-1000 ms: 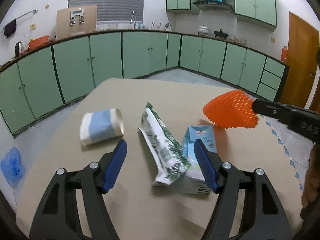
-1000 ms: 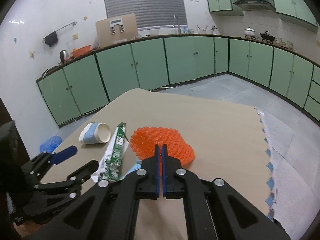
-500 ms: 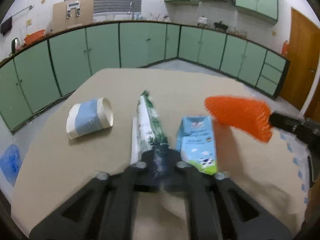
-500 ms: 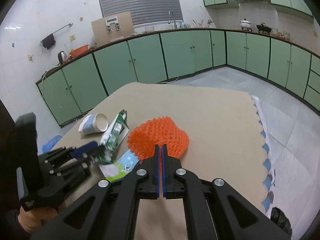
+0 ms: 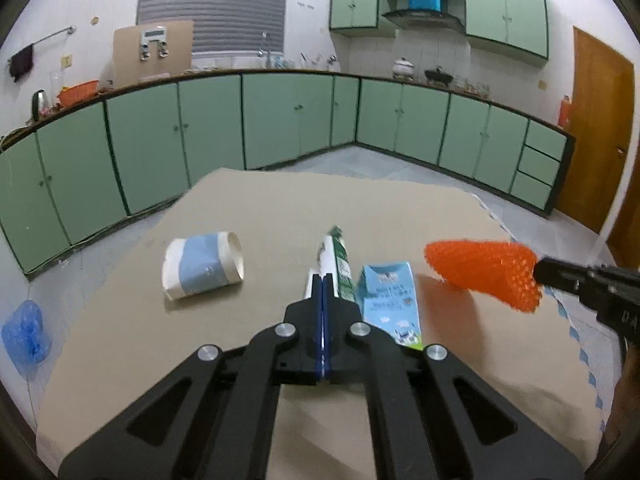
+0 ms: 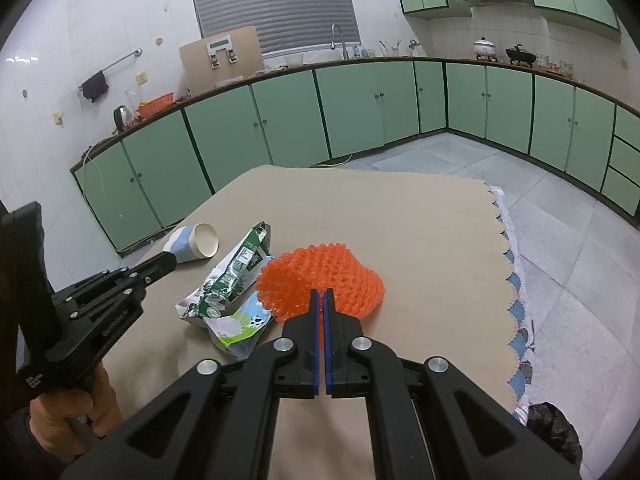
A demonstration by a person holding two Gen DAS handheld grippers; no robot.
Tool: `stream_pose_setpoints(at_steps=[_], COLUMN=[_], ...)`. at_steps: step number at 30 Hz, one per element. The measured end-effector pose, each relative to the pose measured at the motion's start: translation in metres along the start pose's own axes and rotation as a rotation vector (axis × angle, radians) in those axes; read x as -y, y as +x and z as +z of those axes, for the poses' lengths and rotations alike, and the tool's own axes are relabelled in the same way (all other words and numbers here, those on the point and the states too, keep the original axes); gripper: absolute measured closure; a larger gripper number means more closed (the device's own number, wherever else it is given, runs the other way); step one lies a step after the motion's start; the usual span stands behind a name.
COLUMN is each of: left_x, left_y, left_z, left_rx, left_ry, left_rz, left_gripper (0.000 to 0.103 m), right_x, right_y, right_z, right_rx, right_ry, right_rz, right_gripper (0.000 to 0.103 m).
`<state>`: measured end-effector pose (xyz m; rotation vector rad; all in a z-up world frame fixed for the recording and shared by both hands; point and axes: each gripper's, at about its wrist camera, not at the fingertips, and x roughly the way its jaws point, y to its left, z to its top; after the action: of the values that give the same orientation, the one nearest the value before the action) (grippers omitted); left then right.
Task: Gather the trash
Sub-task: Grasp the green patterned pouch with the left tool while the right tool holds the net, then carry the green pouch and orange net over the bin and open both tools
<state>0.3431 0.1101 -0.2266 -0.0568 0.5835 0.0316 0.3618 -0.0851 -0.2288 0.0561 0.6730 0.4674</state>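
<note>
The print on the flattened light-blue milk carton [image 5: 390,300] is too small and blurred to read; only a cartoon cow patch near its lower end can be made out. In the right wrist view the carton [image 6: 240,326] is half buried under the crumpled green-and-white foil snack bag [image 6: 228,280], whose lettering is also illegible. On the side of the left gripper [image 6: 170,263], seen from the right wrist view, a raised word runs along the black frame but cannot be read. A person's hand [image 6: 76,404] wraps the handle below it, cut off by the edge of the picture.

The left gripper's [image 5: 322,280] blue fingers [image 5: 319,320] have just closed and are clenched on the near end of the snack bag [image 5: 338,258], which sticks out ahead of them edge-on, just left of the carton. Whether the bag is off the tan cloth-covered surface [image 5: 280,208] cannot be told.

The right gripper's [image 6: 321,293] fingers [image 6: 327,332] are clenched on the rim of the orange foam fruit net [image 6: 320,280], held to the right of the carton; from the left wrist view the net [image 5: 482,272] hangs clear above the surface.

A white paper cup with a pale blue band [image 5: 202,266] lies on its side left of the carton, mouth facing it. A dark bag [image 6: 554,434] sits at the lower right, partly cut off.
</note>
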Motion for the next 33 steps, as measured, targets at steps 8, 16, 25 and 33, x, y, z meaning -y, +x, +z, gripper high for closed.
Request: stream_pose_setpoints(at_steps=[8, 16, 25, 33], left_x=[0.003, 0.012, 0.008, 0.014], left_y=[0.013, 0.040, 0.014, -0.046], left_z=[-0.014, -0.022, -0.017, -0.002], left_rx=[-0.044, -0.124, -0.053, 0.038], left_ry=[0.006, 0.024, 0.033, -0.002], left_rz=[-0.010, 0.022, 0.038, 0.002], left_gripper=[0.058, 0.057, 0.078, 0.078], right_x=[0.011, 0.026, 0.023, 0.012], right_y=[-0.004, -0.004, -0.022, -0.066], right_z=[-0.009, -0.015, -0.019, -0.017], right_rx=[-0.004, -0.008, -0.004, 0.032], right_ry=[0.031, 0.056, 0.063, 0.046], right_rz=[-0.002, 0.002, 0.009, -0.008], right_gripper=[0.101, 0.101, 0.101, 0.102])
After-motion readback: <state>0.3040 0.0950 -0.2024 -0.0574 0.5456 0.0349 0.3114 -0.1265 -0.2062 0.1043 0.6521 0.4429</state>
